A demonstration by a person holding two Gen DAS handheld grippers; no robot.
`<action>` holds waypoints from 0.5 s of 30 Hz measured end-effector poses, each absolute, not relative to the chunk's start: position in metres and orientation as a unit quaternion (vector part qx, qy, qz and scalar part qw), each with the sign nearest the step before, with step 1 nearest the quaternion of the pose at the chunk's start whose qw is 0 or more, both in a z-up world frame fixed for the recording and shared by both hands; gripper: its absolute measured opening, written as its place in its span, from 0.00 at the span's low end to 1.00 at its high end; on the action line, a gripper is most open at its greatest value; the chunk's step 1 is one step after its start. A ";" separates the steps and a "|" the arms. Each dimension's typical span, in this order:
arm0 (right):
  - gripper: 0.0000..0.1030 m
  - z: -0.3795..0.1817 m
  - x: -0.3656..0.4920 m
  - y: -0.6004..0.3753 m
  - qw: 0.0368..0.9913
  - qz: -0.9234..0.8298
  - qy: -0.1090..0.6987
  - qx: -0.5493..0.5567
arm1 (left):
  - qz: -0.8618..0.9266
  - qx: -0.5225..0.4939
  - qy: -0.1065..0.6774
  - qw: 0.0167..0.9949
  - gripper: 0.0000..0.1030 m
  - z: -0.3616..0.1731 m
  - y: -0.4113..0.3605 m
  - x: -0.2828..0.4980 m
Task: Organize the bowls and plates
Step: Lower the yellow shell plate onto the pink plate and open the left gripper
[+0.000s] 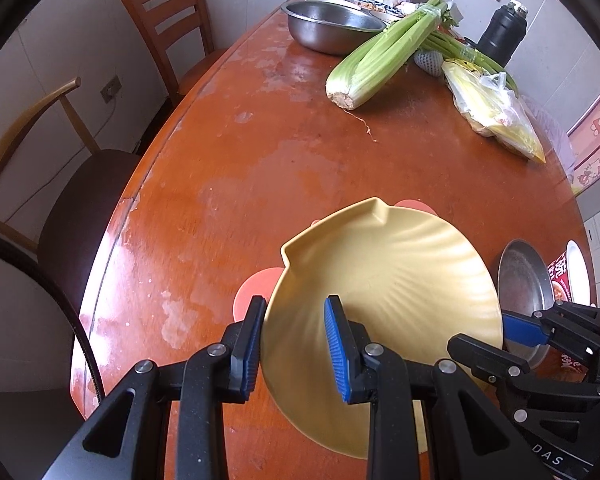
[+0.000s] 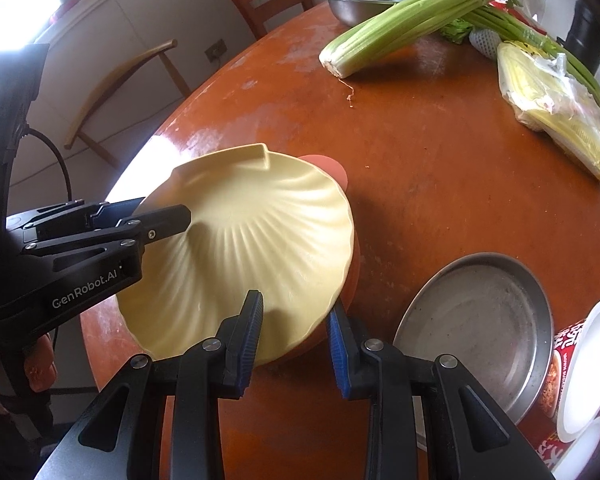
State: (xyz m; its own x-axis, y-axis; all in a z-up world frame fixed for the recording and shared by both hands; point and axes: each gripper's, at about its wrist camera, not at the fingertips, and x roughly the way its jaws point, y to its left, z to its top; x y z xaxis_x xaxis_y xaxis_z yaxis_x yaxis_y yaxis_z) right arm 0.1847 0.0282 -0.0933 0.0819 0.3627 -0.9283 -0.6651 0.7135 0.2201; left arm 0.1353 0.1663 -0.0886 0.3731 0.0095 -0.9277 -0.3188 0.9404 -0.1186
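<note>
Beside the yellow plate [image 2: 260, 240], a steel pan [image 2: 480, 320] and celery [image 2: 400, 28].

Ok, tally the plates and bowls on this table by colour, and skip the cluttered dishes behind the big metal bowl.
Yellow: 1, the yellow plate
Coral: 1, the coral plate beneath it
Steel: 2, the steel plate and the steel bowl
Total: 4
</note>
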 end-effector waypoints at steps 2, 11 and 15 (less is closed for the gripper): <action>0.33 -0.093 0.184 0.029 0.723 0.356 0.576 -0.135 | 0.100 -0.139 0.550 0.817 0.29 -0.089 0.166 0.134; 0.34 -0.094 0.181 0.027 0.723 0.350 0.581 -0.130 | 0.102 -0.127 0.552 0.818 0.29 -0.089 0.162 0.130; 0.36 -0.092 0.179 0.025 0.724 0.348 0.581 -0.132 | 0.100 -0.129 0.555 0.815 0.29 -0.088 0.163 0.128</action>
